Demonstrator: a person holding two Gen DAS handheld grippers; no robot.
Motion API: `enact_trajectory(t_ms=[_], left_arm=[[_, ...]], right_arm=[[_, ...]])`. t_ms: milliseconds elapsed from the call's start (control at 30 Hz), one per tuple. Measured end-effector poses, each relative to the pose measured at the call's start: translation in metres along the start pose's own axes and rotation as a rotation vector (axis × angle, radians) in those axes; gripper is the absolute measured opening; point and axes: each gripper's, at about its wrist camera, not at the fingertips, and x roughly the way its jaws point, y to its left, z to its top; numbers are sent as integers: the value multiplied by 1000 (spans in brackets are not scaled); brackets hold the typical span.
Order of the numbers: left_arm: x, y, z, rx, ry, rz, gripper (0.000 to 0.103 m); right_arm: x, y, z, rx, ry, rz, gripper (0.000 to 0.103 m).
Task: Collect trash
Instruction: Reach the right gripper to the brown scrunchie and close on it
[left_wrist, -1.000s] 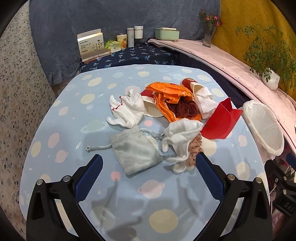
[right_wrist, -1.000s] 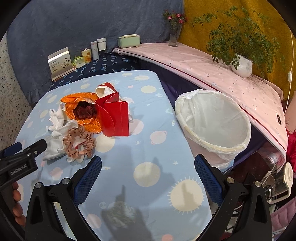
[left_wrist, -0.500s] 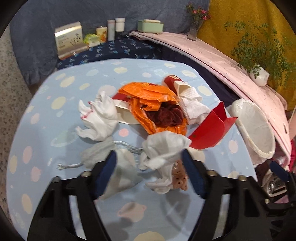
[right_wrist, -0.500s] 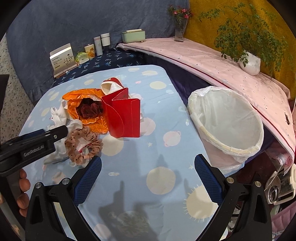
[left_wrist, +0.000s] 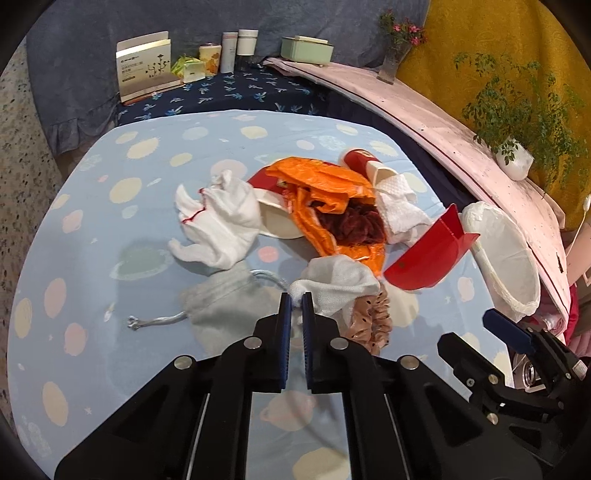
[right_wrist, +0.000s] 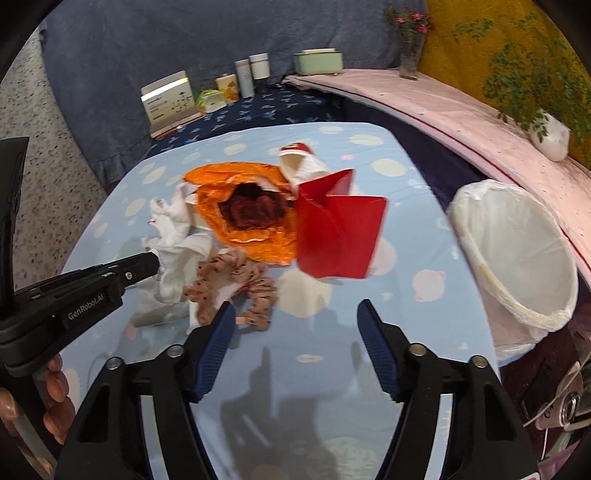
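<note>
Pinching the white cloth (left_wrist: 334, 284) at its near-left edge with the left gripper (left_wrist: 296, 300). In the left wrist view the blue pads are nearly together with a fold of fabric between them, so I read it as clamped on the cloth. To do this well I lift straight up first: the cloth drapes over the spotted scrunchie (left_wrist: 371, 321) and touches the grey drawstring pouch (left_wrist: 229, 306), so either could drag along. Then I carry it right to the lined bin (left_wrist: 506, 258), which sits off the right edge of the table (left_wrist: 92, 280). The grip is only on an edge, so I go slow and keep the cloth hanging clear of the red paper bag (left_wrist: 430, 254). The left tool points forward and down, low over the table.

In the right wrist view the right gripper (right_wrist: 295, 325) has its fingers apart, holding nothing, hovering over bare tablecloth near the scrunchie (right_wrist: 236, 284). It's angled down toward the pile, with the red paper bag (right_wrist: 340, 236) just beyond and the bin (right_wrist: 517, 251) to the right. The left gripper (right_wrist: 157, 260) enters from the left, tip buried in the white cloth (right_wrist: 177, 258). The orange wrapper (right_wrist: 247, 206) sits further back, not yet collected.
</note>
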Motion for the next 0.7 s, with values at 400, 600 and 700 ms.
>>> enact_trajectory(t_ms=[400,600,700], left_arm=[[-5,27,-13,-15,6,65,6],[-2,35,-16,-26,18,78,6],[0,35,-17,-31,23,78,6]], right_arm=[[43,54,-12,-112,82,134,33],[52,69,-23,-157,101,169,29],[53,72,-26,-171,105,185,29]])
